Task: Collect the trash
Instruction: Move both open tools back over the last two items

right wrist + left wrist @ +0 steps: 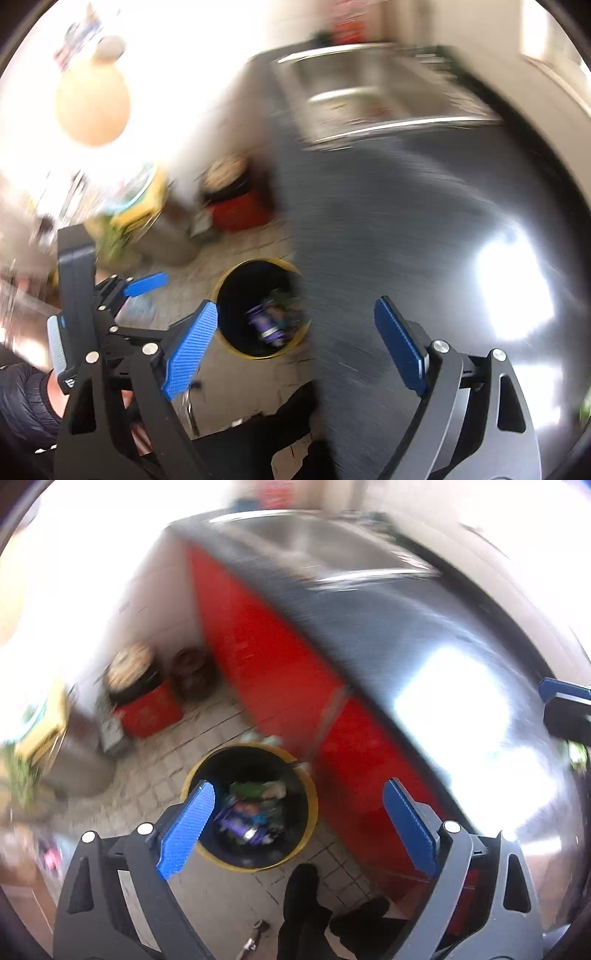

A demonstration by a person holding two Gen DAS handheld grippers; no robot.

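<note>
A black bin with a yellow rim stands on the tiled floor against the red cabinet front. Mixed trash lies in it, green and purple wrappers among it. My left gripper hangs above the bin, open, with nothing between its blue pads. In the right wrist view the same bin shows a purple wrapper inside. My right gripper hangs over the bin and the counter edge, open and empty. One blue finger of the left gripper shows at the left there. Both views are blurred.
A dark counter with a steel sink runs above red cabinets. A red box with a round lid and a brown pot stand on the floor. The person's dark shoes are near the bin.
</note>
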